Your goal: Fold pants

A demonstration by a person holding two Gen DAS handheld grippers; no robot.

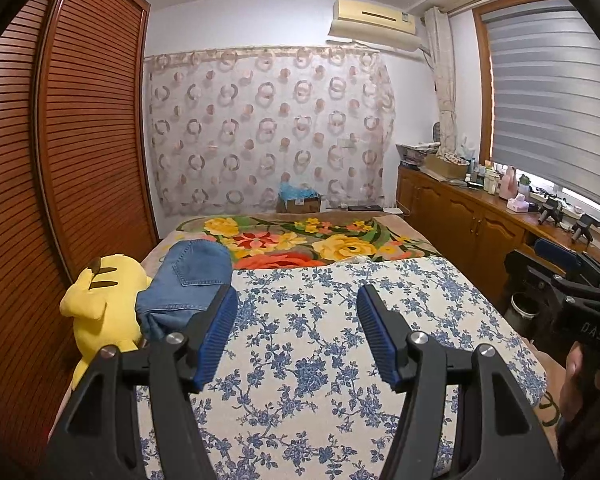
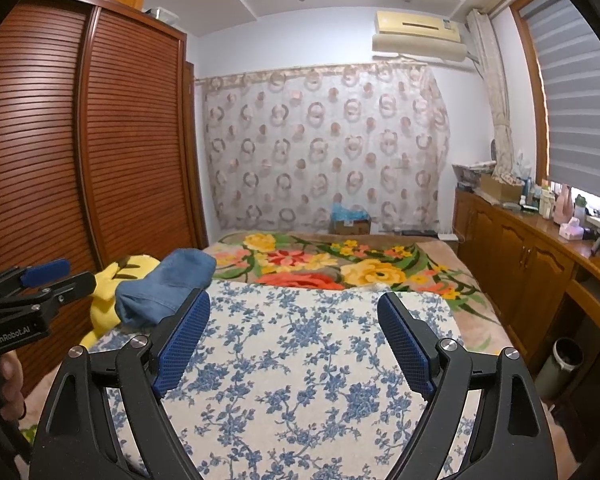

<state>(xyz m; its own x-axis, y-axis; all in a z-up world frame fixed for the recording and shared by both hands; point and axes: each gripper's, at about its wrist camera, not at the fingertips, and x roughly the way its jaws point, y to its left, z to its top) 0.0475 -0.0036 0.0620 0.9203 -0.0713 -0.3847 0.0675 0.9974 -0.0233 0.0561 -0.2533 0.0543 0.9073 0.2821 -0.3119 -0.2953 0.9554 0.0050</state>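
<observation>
Both grippers hover open over the bed, nothing held.

The left gripper (image 1: 298, 300) and right gripper (image 2: 294, 306) have wide jaws above the blue-flowered sheet (image 1: 320, 340). The folded denim pants (image 1: 188, 284) lie just beyond each left finger, touching the yellow plush toy (image 1: 100, 300).

Bed (image 1: 380, 360): folded jeans (image 1: 188, 280), yellow plush (image 1: 100, 300) (left edge), floral blanket (image 1: 320, 240).
</observation>
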